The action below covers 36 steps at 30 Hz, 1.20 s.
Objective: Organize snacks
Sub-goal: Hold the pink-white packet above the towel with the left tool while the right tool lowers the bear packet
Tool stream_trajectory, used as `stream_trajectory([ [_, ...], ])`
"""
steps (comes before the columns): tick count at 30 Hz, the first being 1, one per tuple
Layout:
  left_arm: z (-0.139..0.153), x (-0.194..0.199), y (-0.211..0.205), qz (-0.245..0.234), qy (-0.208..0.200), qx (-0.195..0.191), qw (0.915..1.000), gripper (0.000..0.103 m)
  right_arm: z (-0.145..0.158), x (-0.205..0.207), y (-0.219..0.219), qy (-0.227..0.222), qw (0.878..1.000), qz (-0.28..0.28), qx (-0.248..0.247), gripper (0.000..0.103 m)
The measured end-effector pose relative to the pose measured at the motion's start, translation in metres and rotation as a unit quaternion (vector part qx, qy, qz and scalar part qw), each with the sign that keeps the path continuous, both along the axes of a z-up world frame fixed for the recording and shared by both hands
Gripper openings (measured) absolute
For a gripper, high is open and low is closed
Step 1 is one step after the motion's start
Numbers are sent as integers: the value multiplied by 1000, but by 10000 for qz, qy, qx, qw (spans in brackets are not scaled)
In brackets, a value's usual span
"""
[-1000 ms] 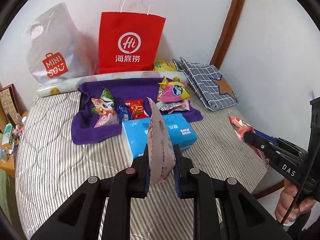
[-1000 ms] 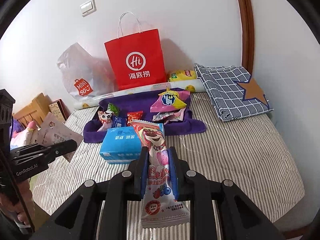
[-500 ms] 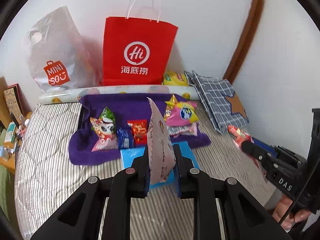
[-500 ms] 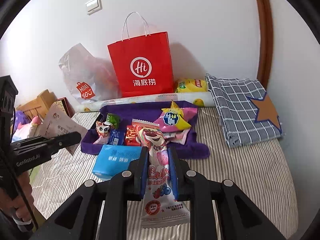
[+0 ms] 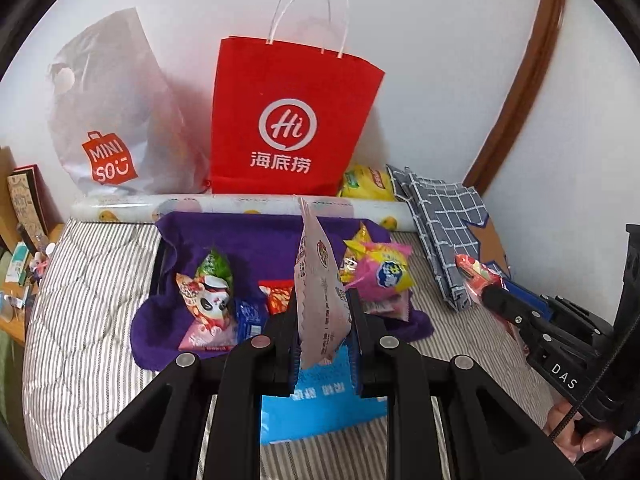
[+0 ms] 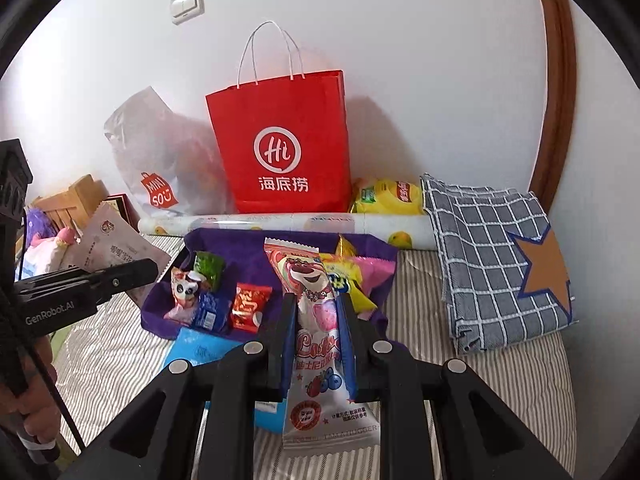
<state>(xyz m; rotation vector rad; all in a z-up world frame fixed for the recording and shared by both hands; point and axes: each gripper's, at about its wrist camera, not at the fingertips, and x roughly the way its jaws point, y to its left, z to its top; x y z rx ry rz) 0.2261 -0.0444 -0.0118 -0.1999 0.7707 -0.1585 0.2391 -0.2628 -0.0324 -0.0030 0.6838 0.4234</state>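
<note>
Crinkled pale foil, a flat snack packet (image 5: 320, 300) with a serrated edge, is standing edge-on, clenched in the left gripper (image 5: 322, 332); the right gripper (image 6: 316, 336) is clamping a glossy pink bear-printed packet (image 6: 312, 320) at its middle; just ahead of both, a soft purple cloth (image 5: 248, 240) is holding small shiny wrappers; directly beneath the left gripper's fingers (image 5: 282, 344), a blue tissue pack (image 5: 320, 408) is lying on striped quilted bedding (image 5: 88, 300).

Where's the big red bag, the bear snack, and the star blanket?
red bag (image 6: 280, 160): right wrist view, on its white round logo.
bear snack (image 6: 306, 276): right wrist view, on the bear's face.
star blanket (image 6: 544, 268): right wrist view, on the brown star.
</note>
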Motion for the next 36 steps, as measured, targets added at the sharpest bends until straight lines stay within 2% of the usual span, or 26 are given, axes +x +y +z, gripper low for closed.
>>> stream_trajectory([
  [7,-8,6,15,-146,119,114,9998,19,-4,5,16,135,9994,-313,109,19],
  [12,-12,1,28,-471,146,287,9984,19,-2,-9,25,114,9963,-852,78,19],
  [18,-13,-7,54,-1151,98,91,9933,19,11,-32,35,134,9868,-1613,-29,19],
  [23,-15,-7,74,-1408,130,-23,9899,19,23,-47,44,146,9794,-2014,53,19],
  [29,-18,-14,89,-1585,226,-7,9871,19,25,-62,60,158,9744,-2238,120,19],
  [36,-17,-41,88,-1702,147,145,9852,19,23,-96,61,153,9706,-2402,63,19],
])
